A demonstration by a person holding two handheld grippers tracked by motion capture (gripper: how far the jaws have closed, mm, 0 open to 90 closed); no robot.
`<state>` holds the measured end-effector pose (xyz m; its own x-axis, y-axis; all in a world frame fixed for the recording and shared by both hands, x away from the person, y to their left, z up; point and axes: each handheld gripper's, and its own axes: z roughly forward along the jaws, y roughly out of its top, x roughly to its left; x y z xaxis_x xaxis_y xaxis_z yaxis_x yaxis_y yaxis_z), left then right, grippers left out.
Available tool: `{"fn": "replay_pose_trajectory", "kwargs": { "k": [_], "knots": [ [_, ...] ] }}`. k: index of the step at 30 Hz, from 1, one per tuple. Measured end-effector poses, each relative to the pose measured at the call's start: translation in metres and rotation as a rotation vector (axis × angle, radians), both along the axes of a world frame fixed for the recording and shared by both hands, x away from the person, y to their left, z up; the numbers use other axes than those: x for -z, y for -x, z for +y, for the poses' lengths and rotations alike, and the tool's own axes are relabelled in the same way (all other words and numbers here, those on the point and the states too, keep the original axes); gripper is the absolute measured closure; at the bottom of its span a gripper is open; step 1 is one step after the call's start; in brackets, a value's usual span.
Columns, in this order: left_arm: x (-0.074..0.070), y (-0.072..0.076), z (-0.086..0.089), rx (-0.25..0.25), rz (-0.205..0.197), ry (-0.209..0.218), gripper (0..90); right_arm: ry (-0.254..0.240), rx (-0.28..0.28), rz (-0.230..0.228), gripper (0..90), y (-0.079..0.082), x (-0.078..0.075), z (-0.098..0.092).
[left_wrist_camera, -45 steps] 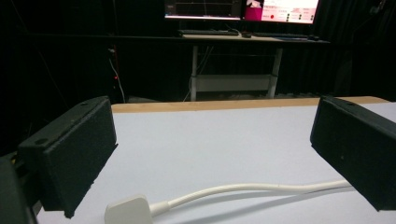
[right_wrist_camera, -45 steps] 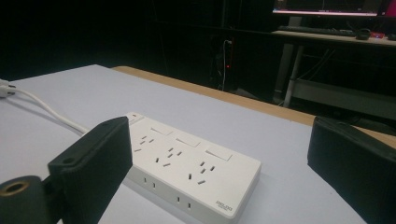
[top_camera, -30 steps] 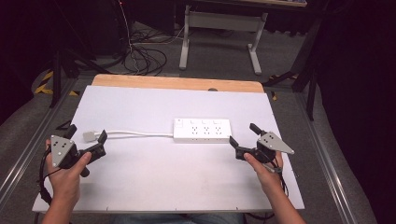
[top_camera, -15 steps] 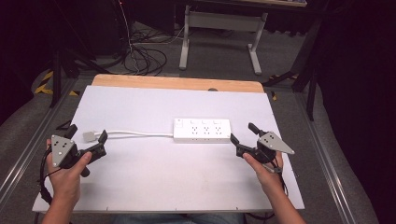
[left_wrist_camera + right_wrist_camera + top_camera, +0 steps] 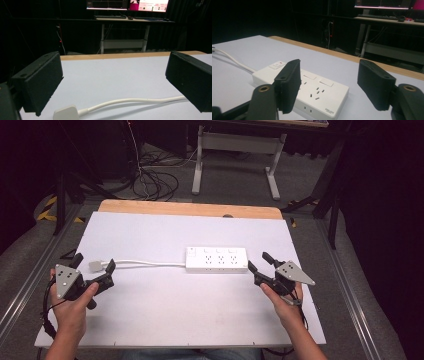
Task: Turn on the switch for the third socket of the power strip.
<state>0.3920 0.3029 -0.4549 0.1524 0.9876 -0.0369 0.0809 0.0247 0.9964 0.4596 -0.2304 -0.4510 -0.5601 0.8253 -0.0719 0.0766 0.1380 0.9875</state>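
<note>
A white power strip (image 5: 216,259) lies flat at the middle of the white tabletop (image 5: 175,320). Its white cable (image 5: 150,263) runs left to a white plug (image 5: 95,266). My left gripper (image 5: 94,261) is open wide, low over the table, with the plug lying between its jaws untouched. In the left gripper view the plug (image 5: 66,113) and cable (image 5: 130,101) lie on the table under that gripper (image 5: 113,82). My right gripper (image 5: 258,260) sits just right of the strip's end. Its jaws have just been closing, stand apart and touch nothing. The right gripper (image 5: 330,85) faces the strip (image 5: 312,87).
A wooden strip (image 5: 190,209) edges the table's far side. Behind it on the floor stand a grey desk frame (image 5: 235,150) and a tangle of black cables (image 5: 155,180). Bare tabletop lies in front of the power strip.
The right gripper's jaws have drawn closer together. Both hands, the strip and the plug stay where they were.
</note>
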Motion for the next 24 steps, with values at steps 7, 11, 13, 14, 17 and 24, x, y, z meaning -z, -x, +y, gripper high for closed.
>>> {"fn": "replay_pose_trajectory", "kwargs": {
  "k": [7,11,13,14,17,24],
  "knots": [
    [0.0000,0.0000,0.0000,0.000,0.000,-0.002,1.7,-0.011,-0.015,0.017,49.6,-0.0005,0.0001,-0.0001],
    [0.0000,0.0000,0.0001,0.001,0.000,0.002,1.7,-0.014,-0.022,0.020,53.8,-0.0005,0.0001,-0.0002],
    [0.0000,-0.0001,0.0001,0.002,0.000,0.002,1.8,-0.010,-0.026,0.022,56.3,-0.0004,0.0001,0.0000],
    [0.0000,-0.0001,0.0001,0.002,0.000,0.001,1.8,-0.004,-0.031,0.019,57.3,-0.0004,0.0001,0.0003],
    [-0.0001,0.0000,0.0001,0.002,0.000,0.002,1.8,0.001,-0.033,0.018,59.2,0.0001,-0.0001,0.0007],
    [0.0000,-0.0005,-0.0002,0.003,0.001,-0.001,1.9,0.017,-0.055,0.011,76.7,0.0023,-0.0027,-0.0004]
  ]
}}
